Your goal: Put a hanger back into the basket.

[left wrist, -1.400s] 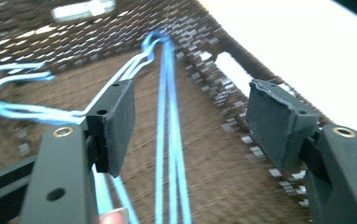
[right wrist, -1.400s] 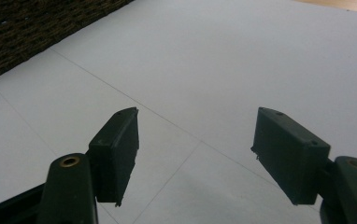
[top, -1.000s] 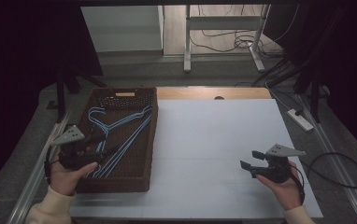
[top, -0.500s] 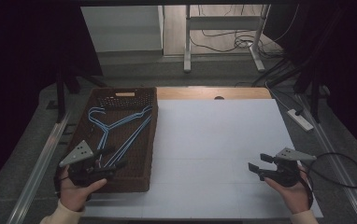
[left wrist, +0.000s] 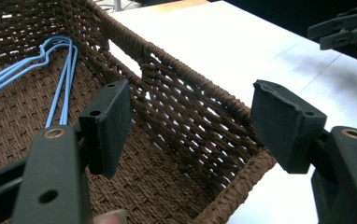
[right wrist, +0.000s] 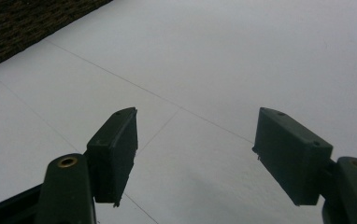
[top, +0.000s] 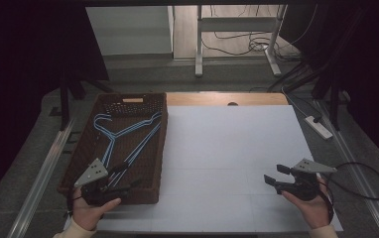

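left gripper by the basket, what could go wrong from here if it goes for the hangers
1. The left gripper stands open at the basket's near right corner, one jaw inside and one outside, so pushing forward may catch the woven wall.
2. The blue hangers lie overlapped; pulling one may drag the others.
3. The basket might slide if snagged.

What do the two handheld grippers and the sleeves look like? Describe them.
Both the left gripper and the right gripper are black, each with two flat rectangular jaws on brass-pinned links and a grey three-cornered plate on top. A black cable loops from the right one. The sleeve cuffs are pale cream.
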`<state>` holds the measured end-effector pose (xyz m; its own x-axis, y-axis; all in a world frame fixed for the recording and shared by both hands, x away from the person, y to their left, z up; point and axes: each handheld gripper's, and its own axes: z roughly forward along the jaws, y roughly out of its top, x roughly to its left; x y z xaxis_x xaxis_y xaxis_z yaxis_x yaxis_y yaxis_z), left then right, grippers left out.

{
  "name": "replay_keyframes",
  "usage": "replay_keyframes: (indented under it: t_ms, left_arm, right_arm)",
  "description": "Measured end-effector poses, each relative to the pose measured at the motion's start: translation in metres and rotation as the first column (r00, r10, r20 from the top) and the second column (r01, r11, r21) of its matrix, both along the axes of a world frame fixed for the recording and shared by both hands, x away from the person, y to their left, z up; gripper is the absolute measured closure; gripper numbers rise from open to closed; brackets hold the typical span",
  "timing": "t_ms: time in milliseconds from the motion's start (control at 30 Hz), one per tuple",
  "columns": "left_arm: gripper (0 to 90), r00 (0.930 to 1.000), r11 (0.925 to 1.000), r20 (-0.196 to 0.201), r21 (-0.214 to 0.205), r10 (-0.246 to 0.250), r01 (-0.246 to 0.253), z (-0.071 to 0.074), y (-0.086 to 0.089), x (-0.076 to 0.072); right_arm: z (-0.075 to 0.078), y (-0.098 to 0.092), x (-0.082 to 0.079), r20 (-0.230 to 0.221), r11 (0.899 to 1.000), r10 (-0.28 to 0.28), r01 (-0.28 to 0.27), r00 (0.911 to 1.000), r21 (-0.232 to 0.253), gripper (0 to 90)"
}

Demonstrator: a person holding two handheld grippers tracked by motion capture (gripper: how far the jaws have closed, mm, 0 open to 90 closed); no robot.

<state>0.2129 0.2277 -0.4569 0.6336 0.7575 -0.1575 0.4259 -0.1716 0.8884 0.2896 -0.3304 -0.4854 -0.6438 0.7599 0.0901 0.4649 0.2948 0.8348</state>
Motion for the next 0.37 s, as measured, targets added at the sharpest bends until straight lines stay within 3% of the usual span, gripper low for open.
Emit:
replay_keyframes:
  t_ms: [367]
  left_arm:
    - [30.7,1.0000,1.0000,-0.007,0.004,0.004,-0.004,0.0000,0.0002,0.0014]
  right_arm:
    - [0.0007,-0.0002,-0.0003,0.011,1.000,-0.004,0.004,0.9999,0.000,30.7]
